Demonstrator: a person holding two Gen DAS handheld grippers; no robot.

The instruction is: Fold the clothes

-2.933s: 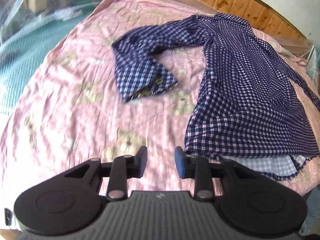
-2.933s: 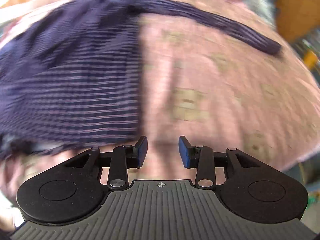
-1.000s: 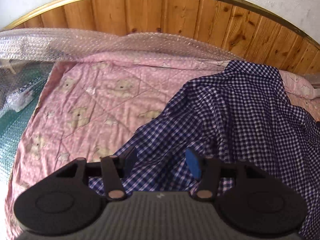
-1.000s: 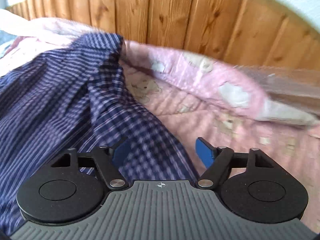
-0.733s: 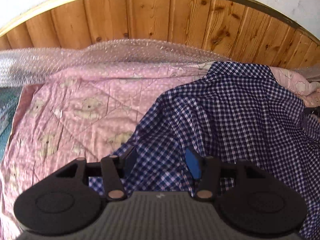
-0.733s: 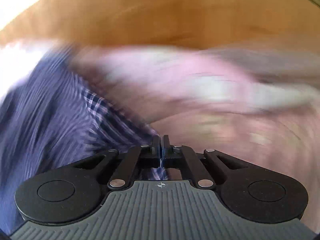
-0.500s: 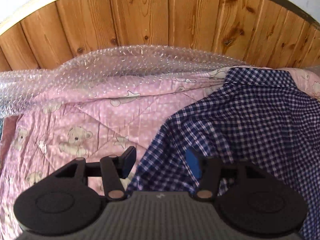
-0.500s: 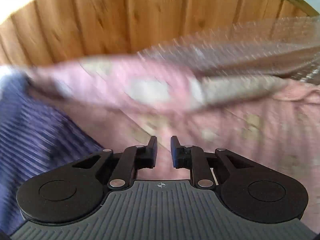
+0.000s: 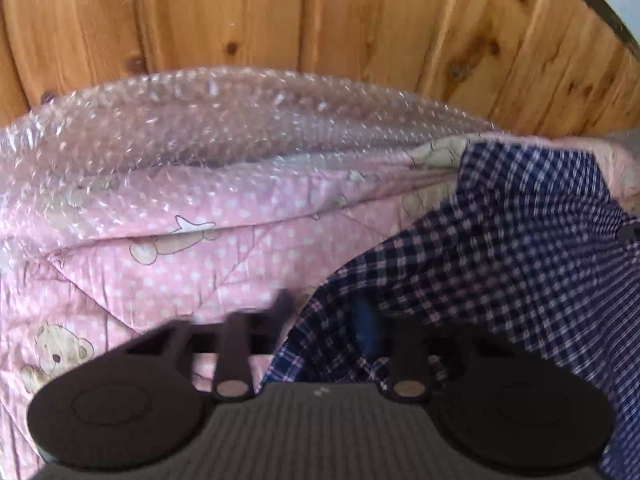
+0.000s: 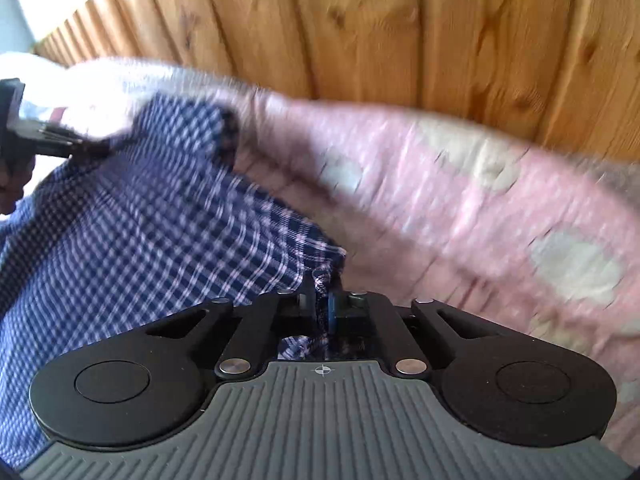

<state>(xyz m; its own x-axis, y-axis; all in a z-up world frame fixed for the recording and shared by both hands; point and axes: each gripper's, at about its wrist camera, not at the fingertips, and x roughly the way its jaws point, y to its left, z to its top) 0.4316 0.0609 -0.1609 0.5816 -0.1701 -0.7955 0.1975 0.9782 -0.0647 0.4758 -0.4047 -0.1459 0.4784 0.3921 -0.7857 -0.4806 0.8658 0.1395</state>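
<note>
A navy checked shirt [image 9: 500, 272] lies on a pink bear-print quilt [image 9: 180, 272] near the wooden headboard. My left gripper [image 9: 324, 312] is at the shirt's left shoulder edge. Its blurred jaws are closing with the fabric edge between them, and a gap still shows. In the right wrist view the shirt [image 10: 140, 220] fills the left side. My right gripper [image 10: 320, 300] is closing and has the shirt's right edge pinched between its pads. The left gripper's black body [image 10: 16, 140] shows at the far left by the collar.
The wooden plank headboard [image 9: 320, 12] stands close behind the bed. A sheet of bubble wrap [image 9: 240, 120] lies along the quilt's far edge. The pink quilt [image 10: 460, 200] rises in a fold to the right of the shirt.
Both grippers have moved toward the headboard end of the shirt. The left fingers have narrowed around the shoulder edge. The right jaws, wide a second ago, now clamp the shirt's edge.
</note>
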